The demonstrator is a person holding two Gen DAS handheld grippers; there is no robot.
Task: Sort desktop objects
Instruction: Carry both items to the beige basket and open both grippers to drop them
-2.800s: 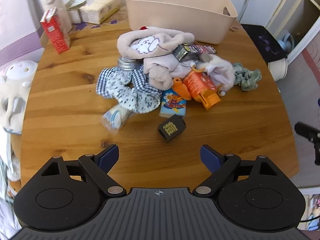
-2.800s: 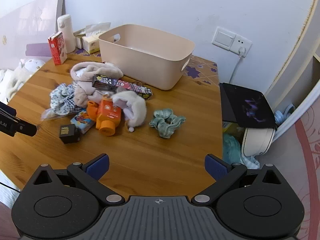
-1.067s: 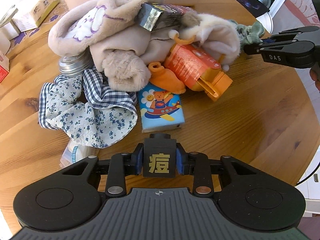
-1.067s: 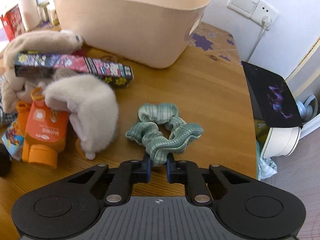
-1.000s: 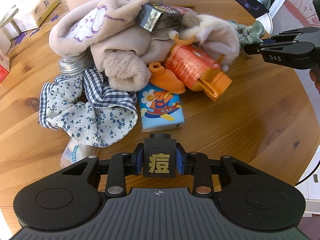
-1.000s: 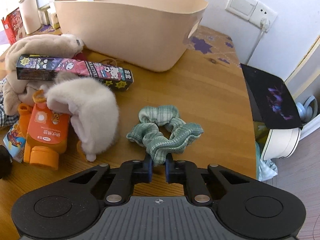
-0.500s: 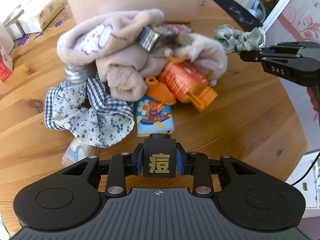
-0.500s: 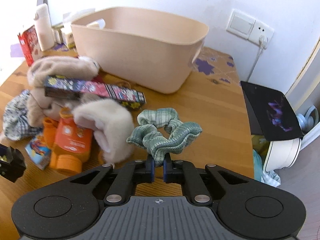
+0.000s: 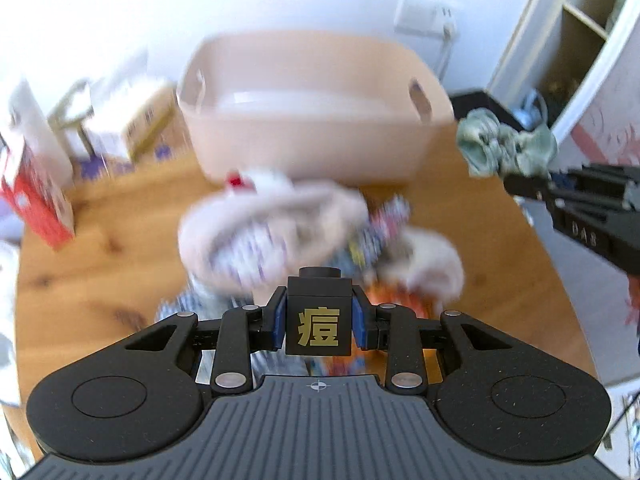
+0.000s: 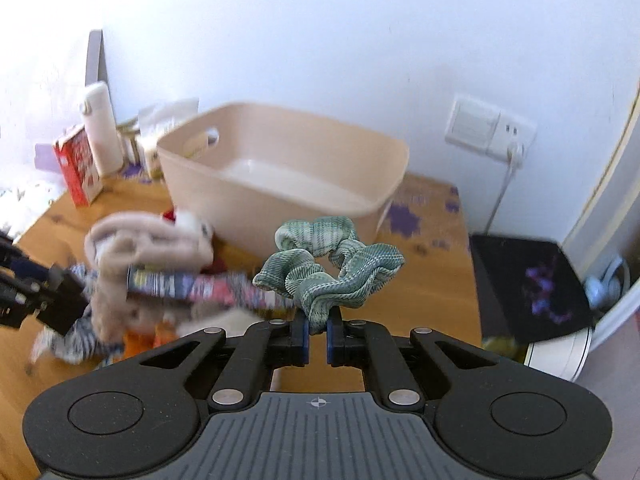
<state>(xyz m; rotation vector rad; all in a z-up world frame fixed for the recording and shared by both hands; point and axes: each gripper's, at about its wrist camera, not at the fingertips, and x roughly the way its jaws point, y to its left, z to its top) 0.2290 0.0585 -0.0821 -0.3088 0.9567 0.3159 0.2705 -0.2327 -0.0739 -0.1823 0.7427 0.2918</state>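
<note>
My left gripper [image 9: 319, 322] is shut on a small black cube [image 9: 319, 320] with a gold character on its face, held above the table. My right gripper [image 10: 316, 332] is shut on a green plaid scrunchie [image 10: 332, 268], lifted clear of the wood. The same scrunchie [image 9: 506, 146] shows at the right of the left wrist view, beside the beige bin [image 9: 316, 108]. That bin [image 10: 280, 176] stands open and looks empty at the back of the wooden table [image 9: 108, 248]. A blurred pile of plush fabric [image 9: 276, 224], scrunchies and an orange bottle lies below both grippers.
A red carton [image 10: 78, 170], a white flask [image 10: 100, 134] and tissue boxes [image 9: 132, 120] stand at the back left. A patterned long box [image 10: 200, 284] lies across the pile. Beyond the table's right edge is a black pad [image 10: 532, 284] on a white stool.
Both grippers have risen with their loads, the black cube and the green scrunchie. The views have tilted up, so the bin's inside and the wall show. The pile has dropped lower and blurred.
</note>
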